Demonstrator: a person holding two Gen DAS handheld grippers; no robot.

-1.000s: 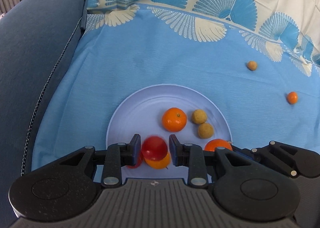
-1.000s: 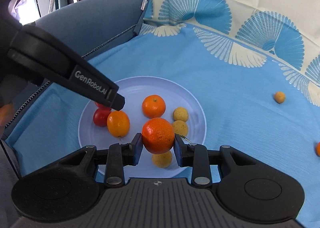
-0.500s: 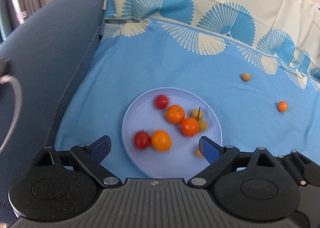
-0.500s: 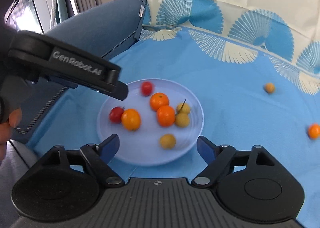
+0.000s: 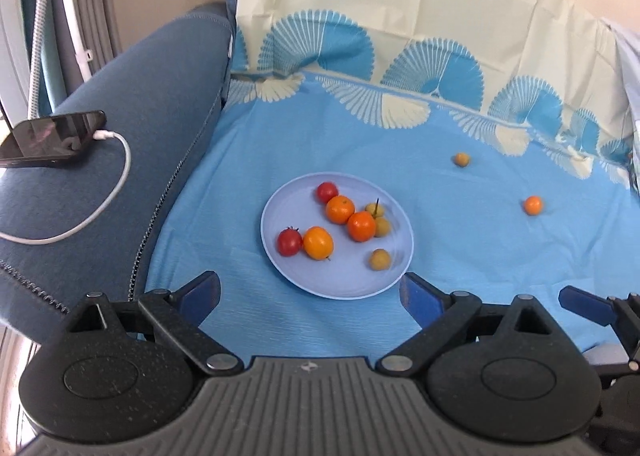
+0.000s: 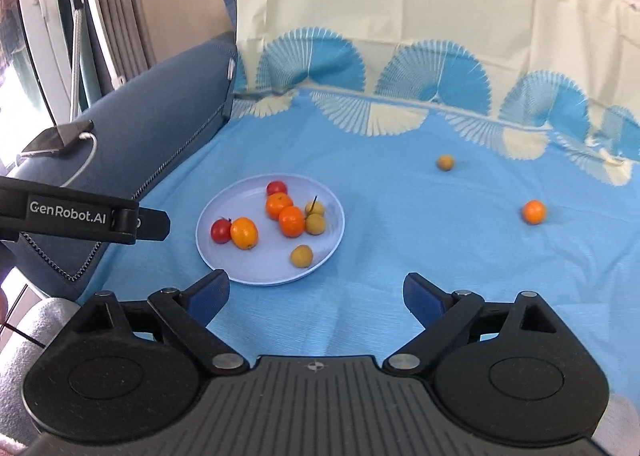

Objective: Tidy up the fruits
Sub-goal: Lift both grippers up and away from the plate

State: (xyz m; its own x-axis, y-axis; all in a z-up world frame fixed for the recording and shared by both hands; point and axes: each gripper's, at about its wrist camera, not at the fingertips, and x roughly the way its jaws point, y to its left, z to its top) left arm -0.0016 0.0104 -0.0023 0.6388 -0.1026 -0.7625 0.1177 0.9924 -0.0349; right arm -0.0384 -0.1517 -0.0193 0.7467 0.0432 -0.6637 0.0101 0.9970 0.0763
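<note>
Blue sofa cloth [image 5: 320, 144] holds a plate [image 5: 340, 284] of fruit, lying ahead of both just-opened, empty grippers: left gripper [image 5: 310, 292], right gripper [image 6: 316, 290].

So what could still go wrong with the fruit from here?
Two round fruits, an orange one and a small yellowish one, lie loose on the blue cloth and could roll if nudged. The plate sits on soft, creased fabric, so its crowded fruit might shift when more is added. Both grippers are open and empty.
</note>
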